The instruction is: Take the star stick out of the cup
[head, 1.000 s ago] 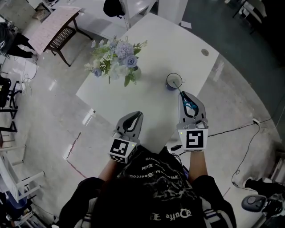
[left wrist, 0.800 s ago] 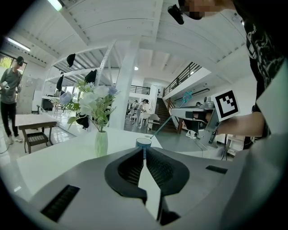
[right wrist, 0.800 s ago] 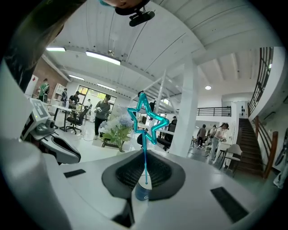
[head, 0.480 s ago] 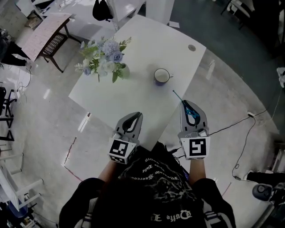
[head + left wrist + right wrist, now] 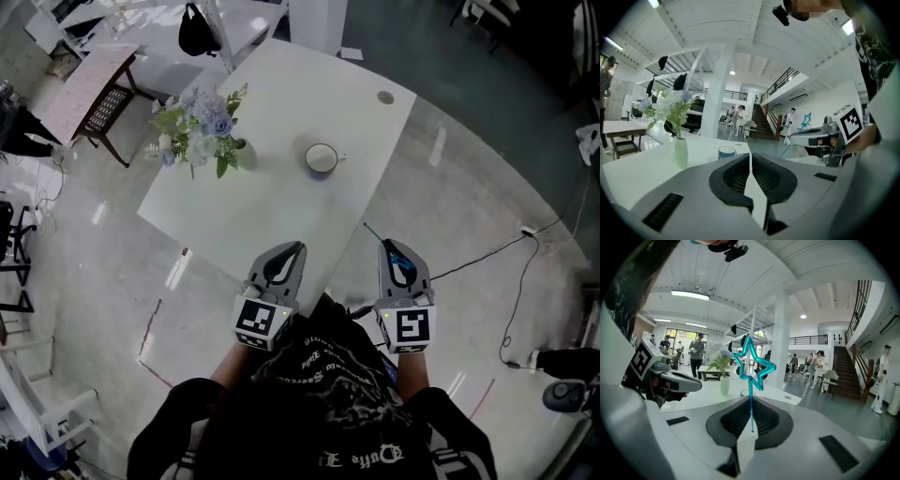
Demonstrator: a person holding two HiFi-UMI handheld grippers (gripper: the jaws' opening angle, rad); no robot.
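Observation:
The teal star stick point(image 5: 752, 363) stands upright between the jaws of my right gripper point(image 5: 751, 427), which is shut on its thin stem. From the head view the stick point(image 5: 372, 232) pokes out past the right gripper point(image 5: 394, 255), beyond the near edge of the white table point(image 5: 281, 112). The cup point(image 5: 322, 158) stands on that table, well ahead of both grippers, with nothing in it that I can see. It shows small in the left gripper view as a blue cup point(image 5: 726, 152). My left gripper point(image 5: 286, 253) is shut and holds nothing.
A vase of flowers point(image 5: 197, 131) stands on the table left of the cup. A round hole point(image 5: 385, 97) marks the table's far right. A cable point(image 5: 506, 253) runs over the floor at the right. A side table point(image 5: 94, 89) stands at the far left.
Both grippers have drawn back from the cup toward the person. The right gripper, earlier right at the cup, now holds the stick clear of it past the table edge.

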